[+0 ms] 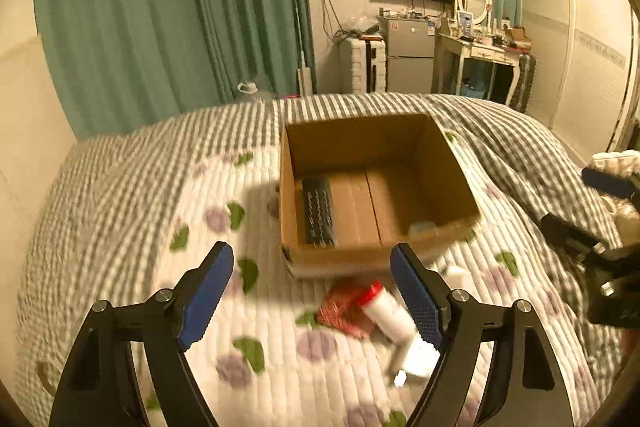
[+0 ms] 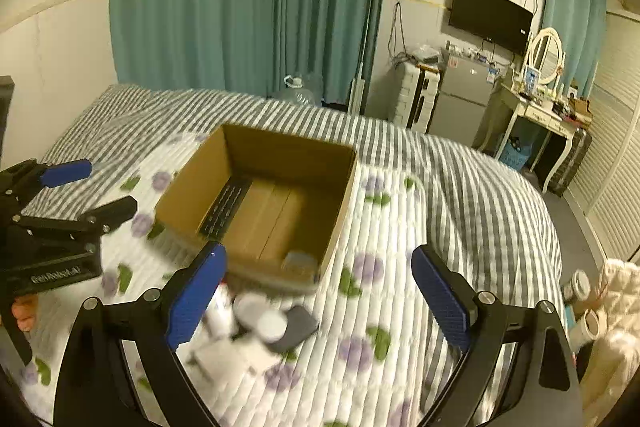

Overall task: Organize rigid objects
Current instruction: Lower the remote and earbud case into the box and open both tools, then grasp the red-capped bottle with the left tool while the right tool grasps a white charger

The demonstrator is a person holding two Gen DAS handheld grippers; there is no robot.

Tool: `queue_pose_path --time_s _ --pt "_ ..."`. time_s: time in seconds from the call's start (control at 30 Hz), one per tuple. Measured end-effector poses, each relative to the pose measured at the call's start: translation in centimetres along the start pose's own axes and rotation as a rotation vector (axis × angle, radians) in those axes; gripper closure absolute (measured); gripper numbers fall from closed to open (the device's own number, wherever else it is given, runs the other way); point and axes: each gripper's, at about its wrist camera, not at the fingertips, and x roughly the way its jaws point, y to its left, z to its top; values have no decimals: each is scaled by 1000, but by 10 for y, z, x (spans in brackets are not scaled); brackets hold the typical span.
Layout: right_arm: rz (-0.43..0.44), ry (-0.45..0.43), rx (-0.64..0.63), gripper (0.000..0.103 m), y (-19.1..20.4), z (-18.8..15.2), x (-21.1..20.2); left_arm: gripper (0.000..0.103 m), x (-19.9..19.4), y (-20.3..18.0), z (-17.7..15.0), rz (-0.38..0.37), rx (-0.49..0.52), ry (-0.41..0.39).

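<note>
An open cardboard box (image 1: 456, 163) (image 2: 188, 187) stands on the bed. Inside it lie a black remote (image 1: 318, 211) (image 2: 224, 205) along one wall and a small pale object (image 1: 422, 227) (image 2: 298, 261) in a near corner. In front of the box lie a white bottle with a red cap (image 1: 390, 309), a red packet (image 1: 344, 307), small white items (image 2: 224, 355), a round white lid (image 2: 260, 315) and a dark flat case (image 2: 296, 327). My left gripper (image 1: 312, 291) is open and empty above these. My right gripper (image 2: 318, 295) is open and empty, hovering over the pile.
The bed has a floral quilt (image 1: 256, 339) over a grey striped cover (image 2: 480, 187). Teal curtains, a small fridge (image 1: 410, 55), a vanity table (image 1: 480, 55) and a wall TV stand behind. Tape rolls (image 2: 580, 291) lie off the bed's right edge.
</note>
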Motion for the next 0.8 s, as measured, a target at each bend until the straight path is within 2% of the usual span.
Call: queue_pose_path --time_s 0.07,0.13,0.37,0.6,0.8 --pt "-4 38 -6 9 12 -19 5 20 2 2 -15 -14 15 17" --pt "-14 70 -2 9 22 -38 13 20 6 3 -32 6 24 30" --pt "60 219 56 9 51 -93 61 20 29 7 -70 -11 37 87" --pt "89 335 146 9 61 -117 106 20 56 20 -88 13 -6 122" --pt "136 427 220 11 70 -120 141 20 68 27 -95 6 -42 164"
